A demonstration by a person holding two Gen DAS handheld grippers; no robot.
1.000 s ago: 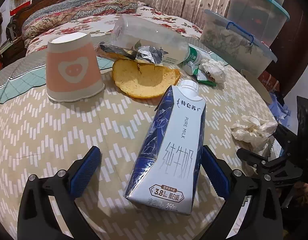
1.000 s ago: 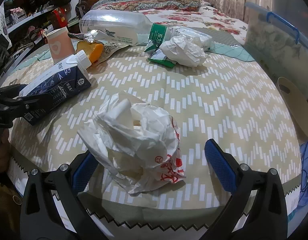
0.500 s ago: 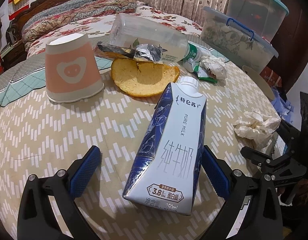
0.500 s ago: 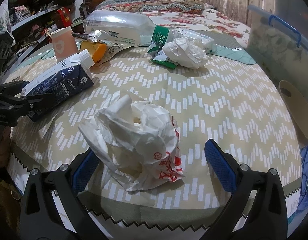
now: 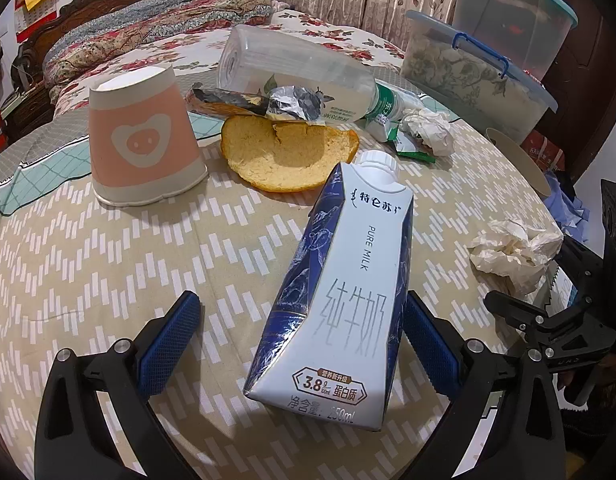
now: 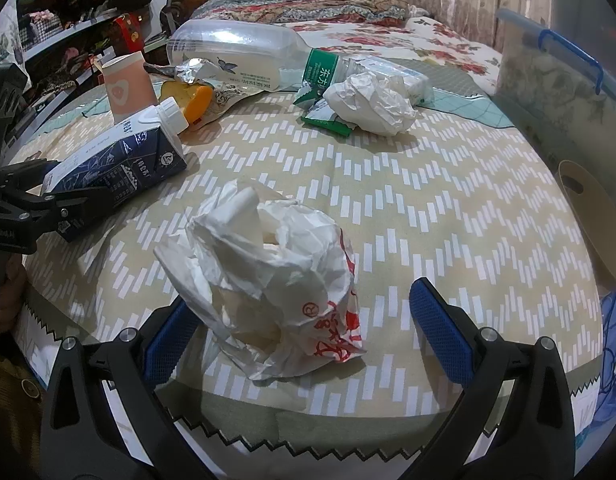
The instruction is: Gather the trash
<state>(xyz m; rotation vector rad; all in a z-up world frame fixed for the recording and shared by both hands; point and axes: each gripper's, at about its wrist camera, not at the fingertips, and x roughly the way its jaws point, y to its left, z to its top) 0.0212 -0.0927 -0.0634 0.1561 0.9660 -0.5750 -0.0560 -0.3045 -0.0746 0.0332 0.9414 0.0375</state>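
A blue-and-white milk carton point(image 5: 340, 292) lies on its side on the patterned tablecloth. My left gripper point(image 5: 300, 300) is open around its lower half, and the right pad point(image 5: 428, 340) sits against the carton's side while the left pad stands apart. A crumpled white wrapper with red print point(image 6: 276, 280) sits near the table's edge between the fingers of my open right gripper point(image 6: 300, 300). The wrapper's left side overlaps the left pad point(image 6: 168, 340); the right pad is well clear of it.
Further back are an upturned pink paper cup point(image 5: 142, 148), an orange peel point(image 5: 288, 156), a lying plastic bottle point(image 5: 292, 80), foil and green wrappers point(image 6: 328, 116) and a crumpled tissue point(image 6: 372, 100). Lidded storage boxes point(image 5: 476, 76) stand behind the table. The tablecloth's zigzag edge point(image 6: 308, 440) is close.
Both views have shifted only slightly. Each gripper stays open around its object, and the carton and the wrapper have not moved on the cloth.
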